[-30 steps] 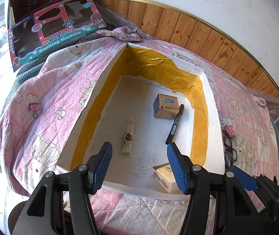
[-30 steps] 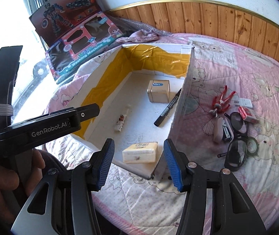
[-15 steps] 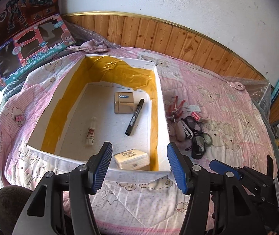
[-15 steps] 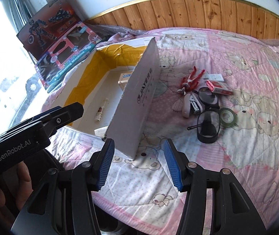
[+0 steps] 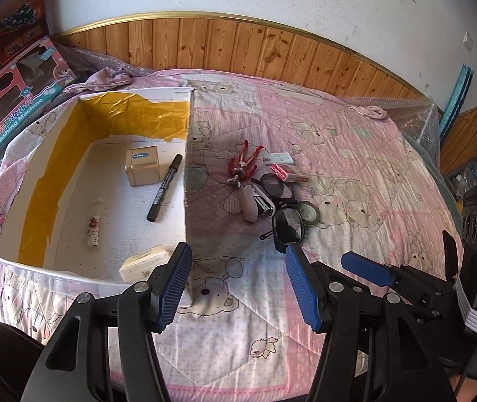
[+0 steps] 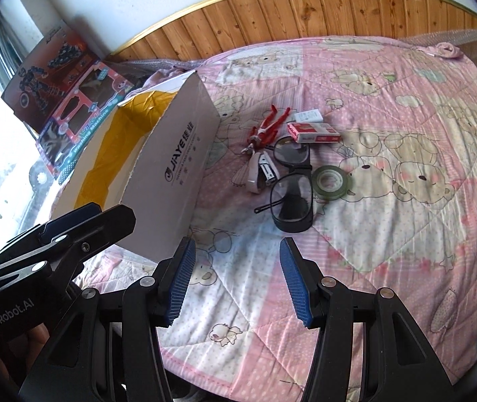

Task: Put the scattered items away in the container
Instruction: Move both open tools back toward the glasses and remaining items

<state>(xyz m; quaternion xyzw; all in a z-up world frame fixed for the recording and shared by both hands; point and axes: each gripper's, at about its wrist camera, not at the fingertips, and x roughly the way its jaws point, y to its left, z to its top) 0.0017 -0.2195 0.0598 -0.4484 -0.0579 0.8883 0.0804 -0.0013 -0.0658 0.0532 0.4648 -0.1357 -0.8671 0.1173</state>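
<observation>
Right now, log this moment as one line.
left gripper: open, empty | right gripper: open, empty | box: four items in | glasses, tape: on quilt

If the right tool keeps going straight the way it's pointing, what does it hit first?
Probably the black-framed safety glasses, lying on the pink quilt straight ahead of the open right tool; depth is uncertain.
</observation>
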